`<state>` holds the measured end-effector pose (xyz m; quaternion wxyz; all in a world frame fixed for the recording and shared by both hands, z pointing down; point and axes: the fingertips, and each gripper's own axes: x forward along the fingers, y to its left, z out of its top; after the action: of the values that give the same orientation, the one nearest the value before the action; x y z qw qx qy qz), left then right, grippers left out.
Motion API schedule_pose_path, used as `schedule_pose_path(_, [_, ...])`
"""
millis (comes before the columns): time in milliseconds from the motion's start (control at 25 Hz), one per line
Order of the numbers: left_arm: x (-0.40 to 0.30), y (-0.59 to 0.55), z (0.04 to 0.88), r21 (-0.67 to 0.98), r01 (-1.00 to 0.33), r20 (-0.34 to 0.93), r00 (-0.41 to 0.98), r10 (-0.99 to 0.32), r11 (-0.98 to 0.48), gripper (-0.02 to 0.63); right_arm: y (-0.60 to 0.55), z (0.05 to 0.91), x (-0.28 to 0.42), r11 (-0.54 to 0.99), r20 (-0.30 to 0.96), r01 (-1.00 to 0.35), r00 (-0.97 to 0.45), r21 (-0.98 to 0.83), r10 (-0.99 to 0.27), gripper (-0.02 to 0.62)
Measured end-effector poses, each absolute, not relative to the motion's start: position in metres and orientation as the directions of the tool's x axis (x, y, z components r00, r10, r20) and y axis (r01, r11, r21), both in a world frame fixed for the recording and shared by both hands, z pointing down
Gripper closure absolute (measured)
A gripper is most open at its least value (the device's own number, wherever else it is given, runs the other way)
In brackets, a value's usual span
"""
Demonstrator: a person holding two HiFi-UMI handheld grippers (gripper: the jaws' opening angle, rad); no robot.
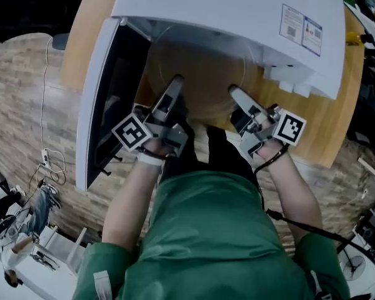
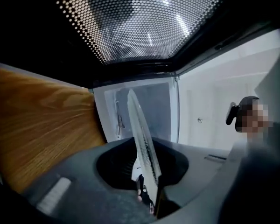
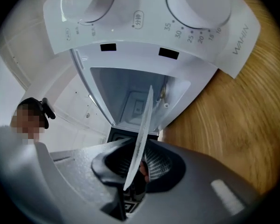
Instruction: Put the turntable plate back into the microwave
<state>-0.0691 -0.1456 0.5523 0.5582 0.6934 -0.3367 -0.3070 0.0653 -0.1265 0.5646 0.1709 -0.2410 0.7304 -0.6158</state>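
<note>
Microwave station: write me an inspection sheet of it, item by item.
surface: wooden table, bearing the white microwave.
job's things: microwave door open; glass turntable plate held by its near rim, partly inside the opening.
clutter: nothing seen.
grippers: left gripper and right gripper each shut on the plate's rim.
cables: white cable on the floor at the left; black cable trailing near the person's right arm.
surroundings: patterned floor; equipment at the picture's edge, too small to name.
</note>
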Motion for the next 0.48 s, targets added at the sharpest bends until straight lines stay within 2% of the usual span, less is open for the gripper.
schedule_pose_path(480, [-0.059, -0.172, 0.574, 0.988, -0.085, -0.052, 0.591, -0.805, -0.126, 0.557, -0.149, 0.586, 0.066, 0.129, 0.046, -0.151, -0.803, -0.980, -0.594, 0.526])
